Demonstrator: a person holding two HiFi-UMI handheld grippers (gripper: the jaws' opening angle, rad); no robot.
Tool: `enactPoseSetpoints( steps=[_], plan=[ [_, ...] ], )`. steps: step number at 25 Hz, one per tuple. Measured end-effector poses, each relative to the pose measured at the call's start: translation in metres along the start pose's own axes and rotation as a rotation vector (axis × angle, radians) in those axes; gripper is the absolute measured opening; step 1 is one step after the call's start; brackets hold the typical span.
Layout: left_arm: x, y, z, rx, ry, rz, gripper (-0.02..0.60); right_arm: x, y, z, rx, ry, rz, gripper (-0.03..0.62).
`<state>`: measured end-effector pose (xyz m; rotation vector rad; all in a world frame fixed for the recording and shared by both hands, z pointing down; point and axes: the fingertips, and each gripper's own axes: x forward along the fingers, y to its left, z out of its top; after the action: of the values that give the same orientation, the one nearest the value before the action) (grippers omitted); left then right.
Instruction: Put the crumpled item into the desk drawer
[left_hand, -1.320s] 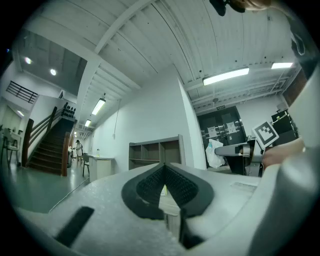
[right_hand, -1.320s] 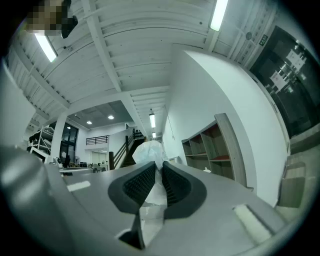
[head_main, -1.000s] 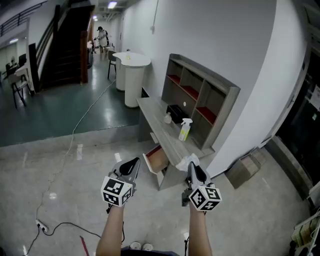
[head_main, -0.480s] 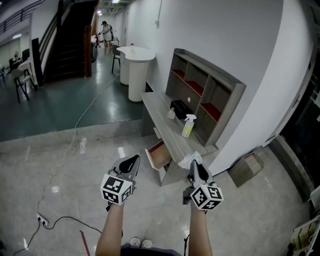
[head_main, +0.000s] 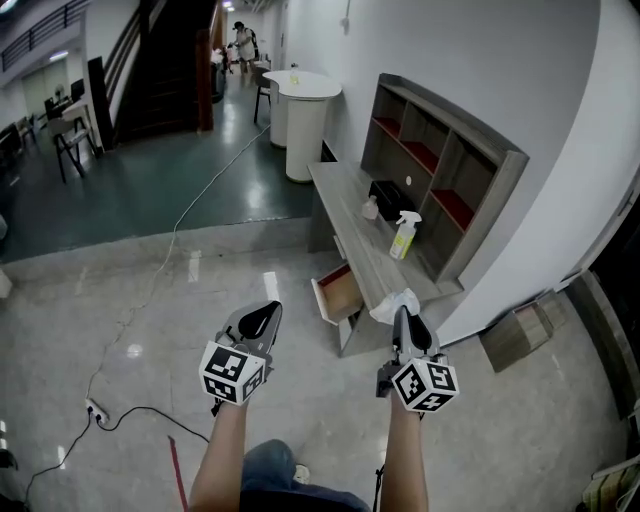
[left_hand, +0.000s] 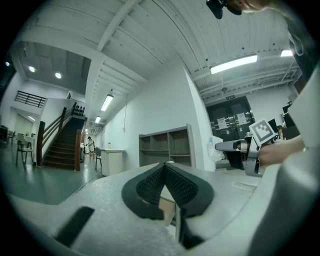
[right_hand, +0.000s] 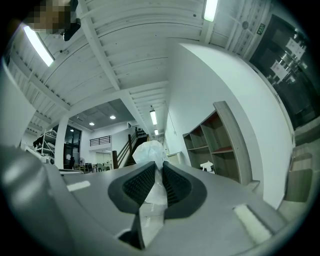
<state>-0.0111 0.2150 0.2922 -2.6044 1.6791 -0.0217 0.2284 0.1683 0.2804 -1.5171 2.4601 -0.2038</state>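
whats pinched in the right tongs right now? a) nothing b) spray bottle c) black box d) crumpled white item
d: the right gripper view shows the crumpled white item pressed between the pads of the right tongs, which have just been opening slightly, while the spray bottle stands on the desk.

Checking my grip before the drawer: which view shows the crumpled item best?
Right gripper view: the crumpled item sits centre frame, pinched in the right claw. Head view shows just a small white tuft beyond that claw; left gripper view, a far-off white scrap.
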Motion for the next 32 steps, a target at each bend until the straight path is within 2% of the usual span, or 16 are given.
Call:
enactPoseSetpoints(
  steps=[5,11,16,23,32],
  plan=[
    [0.011,0.018,-0.010,-0.037,0.006,0.047,0.002,0.022,-0.008,-0.010,0.000,0.030,0.021,0.061],
    [0.047,0.040,-0.020,-0.037,0.004,0.030,0.002,0.065,-0.018,-0.019,-0.014,0.032,0.019,0.061],
    [0.094,0.085,-0.026,-0.054,-0.006,0.023,0.002,0.119,-0.031,-0.029,-0.028,0.035,-0.005,0.061],
    [0.173,0.145,-0.043,-0.086,0.003,-0.035,0.002,0.202,-0.050,-0.046,-0.046,0.046,-0.063,0.063],
    [0.282,0.209,-0.040,-0.080,0.016,-0.154,0.002,0.297,-0.084,-0.049,-0.052,0.035,-0.175,0.063]
  ],
)
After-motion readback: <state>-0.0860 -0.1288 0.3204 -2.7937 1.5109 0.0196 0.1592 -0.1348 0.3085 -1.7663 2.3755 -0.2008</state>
